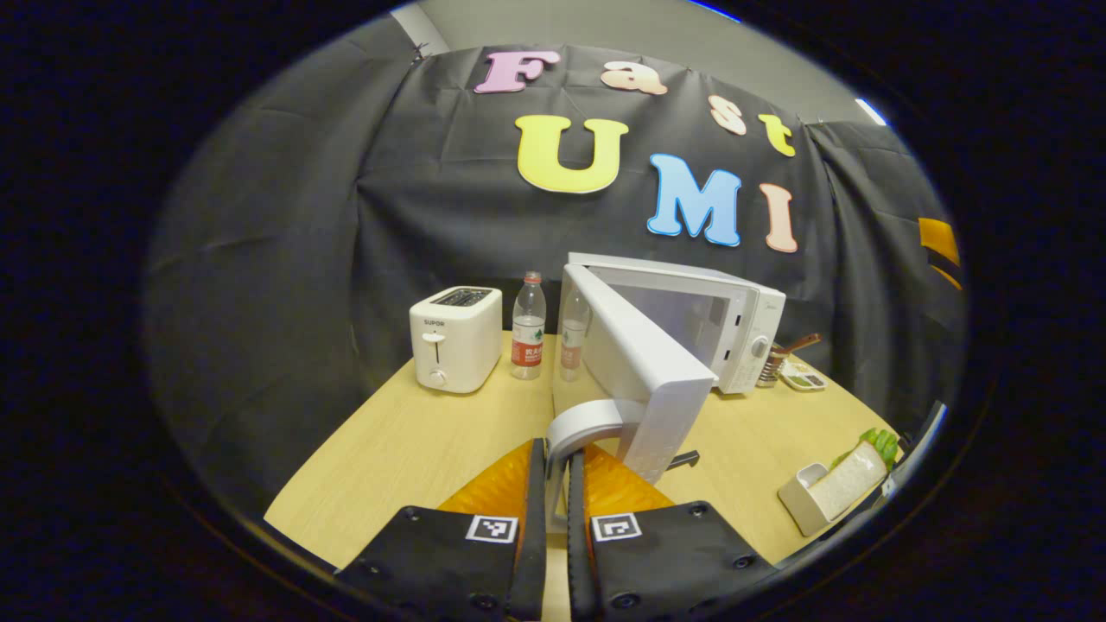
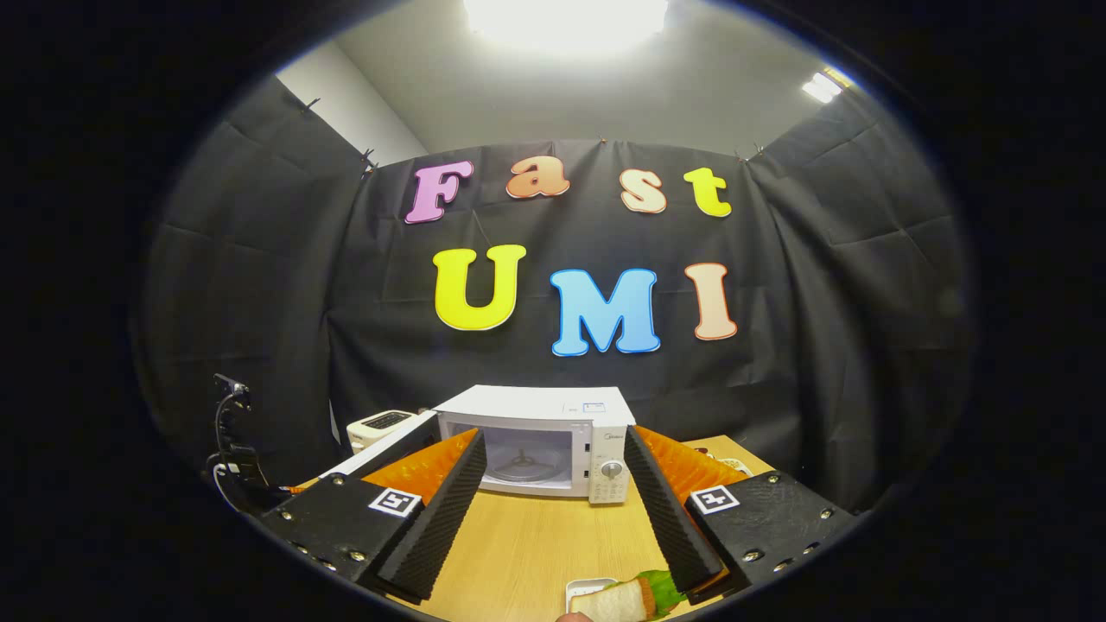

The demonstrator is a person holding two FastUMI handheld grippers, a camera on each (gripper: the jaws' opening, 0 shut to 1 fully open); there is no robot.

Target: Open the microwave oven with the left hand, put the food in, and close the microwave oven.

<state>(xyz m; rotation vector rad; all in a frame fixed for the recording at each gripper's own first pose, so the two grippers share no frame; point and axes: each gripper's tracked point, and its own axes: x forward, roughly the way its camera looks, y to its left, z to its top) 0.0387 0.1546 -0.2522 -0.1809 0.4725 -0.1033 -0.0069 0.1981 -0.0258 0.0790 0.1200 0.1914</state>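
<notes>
With the left gripper pinched on the door handle at lower centre, swing the microwave oven fully open so the wide-jawed right gripper can take the sandwich at bottom centre.

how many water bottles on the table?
2. One with a red label stands just right of the toaster; the second stands beside it, partly covered by the open microwave door. Others could be hidden behind the microwave.
</notes>
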